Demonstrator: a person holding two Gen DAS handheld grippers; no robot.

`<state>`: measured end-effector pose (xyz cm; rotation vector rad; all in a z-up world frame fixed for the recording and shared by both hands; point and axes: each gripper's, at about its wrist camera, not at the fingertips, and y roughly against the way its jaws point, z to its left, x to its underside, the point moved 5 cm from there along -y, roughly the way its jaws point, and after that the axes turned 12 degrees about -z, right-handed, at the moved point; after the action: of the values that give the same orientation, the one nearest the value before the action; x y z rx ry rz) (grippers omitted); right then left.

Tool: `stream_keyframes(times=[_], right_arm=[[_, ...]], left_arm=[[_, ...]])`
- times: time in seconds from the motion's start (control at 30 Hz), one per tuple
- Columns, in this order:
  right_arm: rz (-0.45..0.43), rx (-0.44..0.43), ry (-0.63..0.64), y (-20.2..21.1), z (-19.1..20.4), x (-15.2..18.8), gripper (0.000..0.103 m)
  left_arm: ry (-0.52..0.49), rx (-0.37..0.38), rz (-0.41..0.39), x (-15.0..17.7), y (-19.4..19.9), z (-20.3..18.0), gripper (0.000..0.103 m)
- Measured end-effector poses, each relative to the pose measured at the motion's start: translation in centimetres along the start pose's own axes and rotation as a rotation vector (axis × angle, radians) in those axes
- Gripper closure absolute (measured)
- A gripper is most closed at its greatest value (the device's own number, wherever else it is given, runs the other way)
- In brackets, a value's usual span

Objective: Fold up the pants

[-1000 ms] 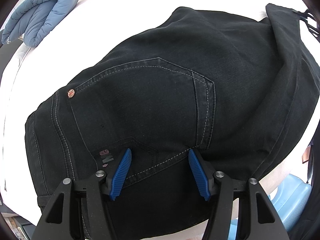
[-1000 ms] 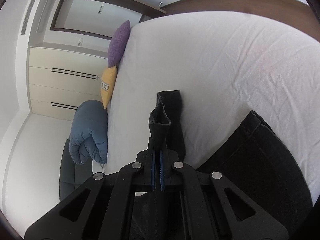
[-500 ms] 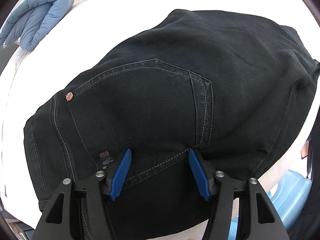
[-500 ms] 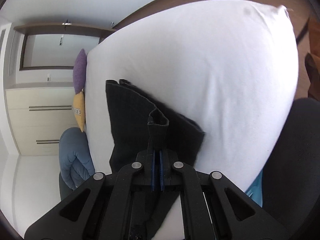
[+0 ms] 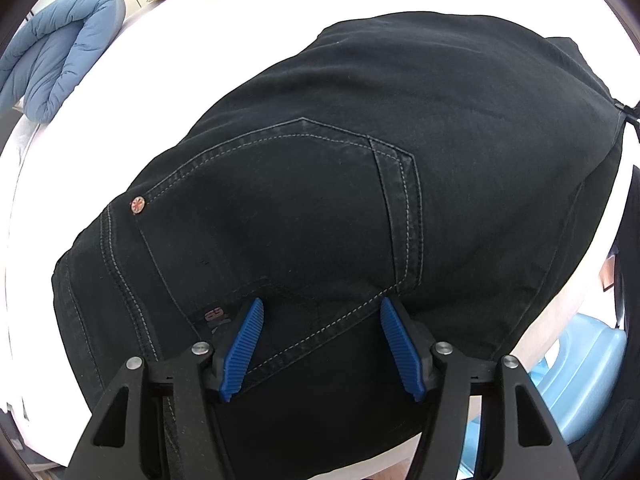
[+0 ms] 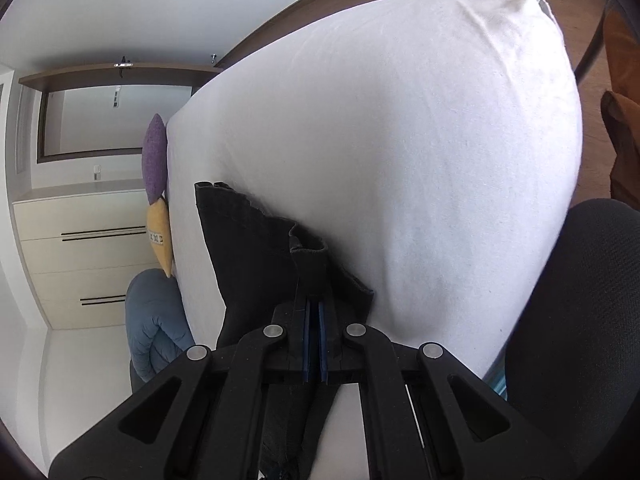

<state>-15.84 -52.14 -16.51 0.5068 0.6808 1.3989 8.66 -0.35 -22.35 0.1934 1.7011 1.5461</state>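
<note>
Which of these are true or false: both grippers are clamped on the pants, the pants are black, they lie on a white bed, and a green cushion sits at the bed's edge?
1. Both grippers are clamped on the pants. False: the right gripper is shut on the black pants, but the left gripper is open above them.
2. The pants are black. True.
3. They lie on a white bed. True.
4. A green cushion sits at the bed's edge. False: the cushions are a purple cushion and a yellow cushion.
</note>
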Motion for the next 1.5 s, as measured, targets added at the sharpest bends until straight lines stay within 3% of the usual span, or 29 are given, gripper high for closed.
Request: stream_keyframes(times=[0.1,0.3,0.4,0.47,0.5,0.57,0.67,0.77,0.9,0.97,1.03,1.13,1.23,1.43,1.5], right_arm=[[0.001,0.01,0.052,1.2,0.6,0.0,0.101],[0.057,0.001,0.004,1.7,-1.9,-0.1,0.098],[-0.031,0.065,0.108,5.2,-1.7,-0.3,0.079],[-0.122,0.097,0.144,7.6,-1.8,-0.6,0.028],[-0.143,0.08,0.126,8.3,-1.2,-0.9,0.025],[-0.079,-0.018,0.12,8.3,0.5,0.2,0.026],[0.161,-0.167,0.206,7.3,3.8,6.1,0.027],[0.352,-0.237,0.231,6.1,5.1,12.7,0.031],[0.511,-0.245,0.165,4.2,4.6,19.1,0.036],[0.577,-0.234,0.19,4.2,3.9,22.0,0.037],[0.61,-0.206,0.185,3.2,3.2,23.7,0.037],[0.668,-0.197,0.162,0.2,3.7,25.3,0.037],[0.685,-0.2,0.18,-0.4,4.2,26.6,0.037],[0.671,-0.166,0.121,-2.7,4.0,26.4,0.037],[0.666,-0.174,0.112,-3.4,4.2,26.6,0.049]], left_arm=[[-0.024,-0.005,0.011,0.3,0.3,0.5,0.038],[-0.058,-0.024,-0.005,0.7,1.4,1.7,0.038],[-0.062,-0.052,-0.057,0.8,3.1,0.9,0.04],[-0.054,-0.009,-0.125,0.4,4.8,-0.9,0.04],[-0.047,0.025,-0.164,0.1,5.6,-2.1,0.04],[-0.047,0.103,-0.231,-0.5,6.8,-4.8,0.04],[-0.133,0.191,-0.273,-0.9,7.0,-9.3,0.039],[-0.28,0.116,-0.216,-1.0,4.3,-12.0,0.039],[-0.244,0.124,-0.198,-2.1,2.6,-12.0,0.04],[-0.243,0.136,-0.181,-1.5,2.3,-11.7,0.044],[-0.254,0.155,-0.151,-1.3,2.3,-12.2,0.064],[-0.243,0.186,-0.146,-0.9,2.3,-11.9,0.08],[-0.255,0.208,-0.138,-0.6,2.4,-11.8,0.087],[-0.334,0.249,-0.112,-0.3,2.8,-12.0,0.09],[-0.342,0.257,-0.103,-0.2,2.6,-12.0,0.09]])
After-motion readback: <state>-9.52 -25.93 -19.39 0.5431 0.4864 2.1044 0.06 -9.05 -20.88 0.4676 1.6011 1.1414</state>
